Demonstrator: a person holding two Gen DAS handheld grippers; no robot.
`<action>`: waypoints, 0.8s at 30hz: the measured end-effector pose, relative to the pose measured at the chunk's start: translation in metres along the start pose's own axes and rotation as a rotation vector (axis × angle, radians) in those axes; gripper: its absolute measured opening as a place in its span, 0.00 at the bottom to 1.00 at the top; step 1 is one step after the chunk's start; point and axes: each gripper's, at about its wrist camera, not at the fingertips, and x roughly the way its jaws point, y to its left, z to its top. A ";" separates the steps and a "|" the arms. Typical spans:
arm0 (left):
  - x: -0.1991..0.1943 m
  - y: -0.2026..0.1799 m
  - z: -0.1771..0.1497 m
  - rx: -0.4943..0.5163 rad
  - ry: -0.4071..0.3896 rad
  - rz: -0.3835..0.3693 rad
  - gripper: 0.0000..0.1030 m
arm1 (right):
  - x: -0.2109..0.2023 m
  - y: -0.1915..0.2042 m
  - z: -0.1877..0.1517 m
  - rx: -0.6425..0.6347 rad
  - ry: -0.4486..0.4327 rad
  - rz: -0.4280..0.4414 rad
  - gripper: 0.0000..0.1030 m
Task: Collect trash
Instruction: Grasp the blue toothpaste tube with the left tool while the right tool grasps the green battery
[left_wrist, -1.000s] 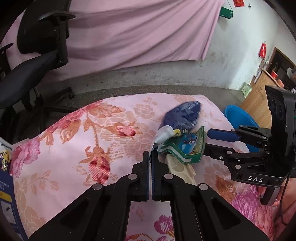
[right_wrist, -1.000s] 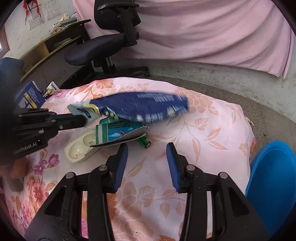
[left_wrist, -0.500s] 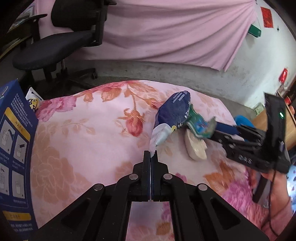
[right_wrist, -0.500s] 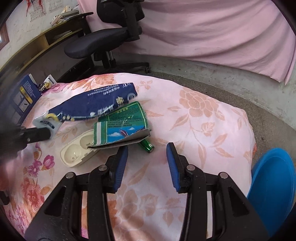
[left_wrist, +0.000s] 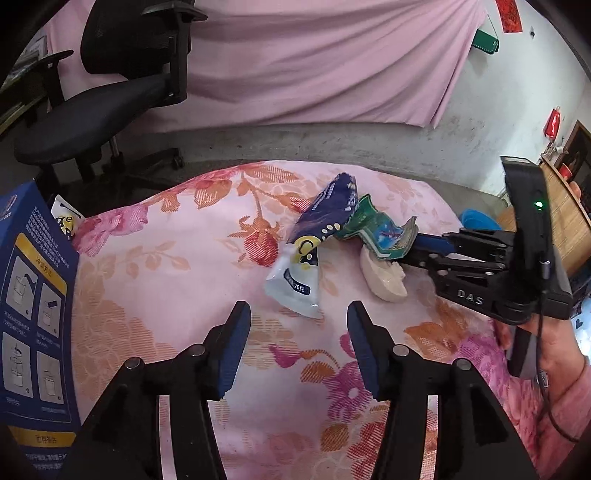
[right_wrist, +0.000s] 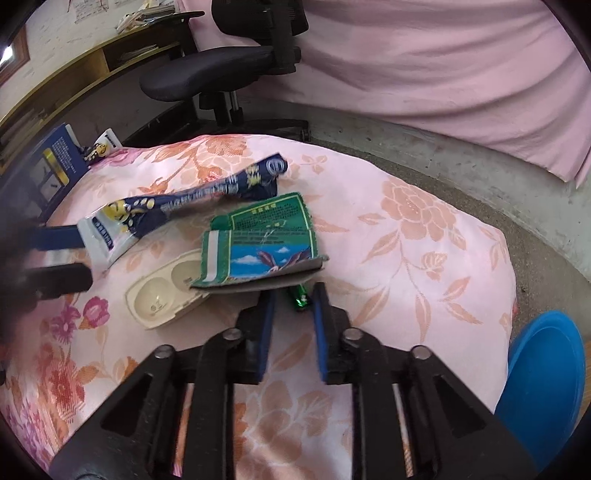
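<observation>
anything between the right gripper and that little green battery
Nothing blocks it. The right gripper is open with the green battery directly between its fingertips. Only the edge of the green carton overhangs just beyond the battery.

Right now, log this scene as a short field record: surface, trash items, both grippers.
surface: floral pink cloth
trash 1: blue-and-white wrapper, lying flat
trash 2: green flattened carton, partly over the cream plastic tray
trash 3: small green battery, under the carton's near edge
left gripper: open, empty, wrapper end just ahead
right gripper: open, fingers either side of the battery
bin candidate: blue container, beside the cloth
</observation>
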 end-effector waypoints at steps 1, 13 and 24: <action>0.000 0.000 0.000 0.004 -0.007 0.007 0.46 | -0.001 0.001 -0.001 0.000 0.002 0.001 0.39; 0.015 0.014 0.023 -0.082 -0.005 -0.004 0.47 | -0.007 -0.001 -0.011 0.024 0.011 0.017 0.40; 0.027 0.009 0.027 -0.050 0.006 -0.011 0.41 | 0.000 -0.004 -0.004 0.086 0.010 0.034 0.46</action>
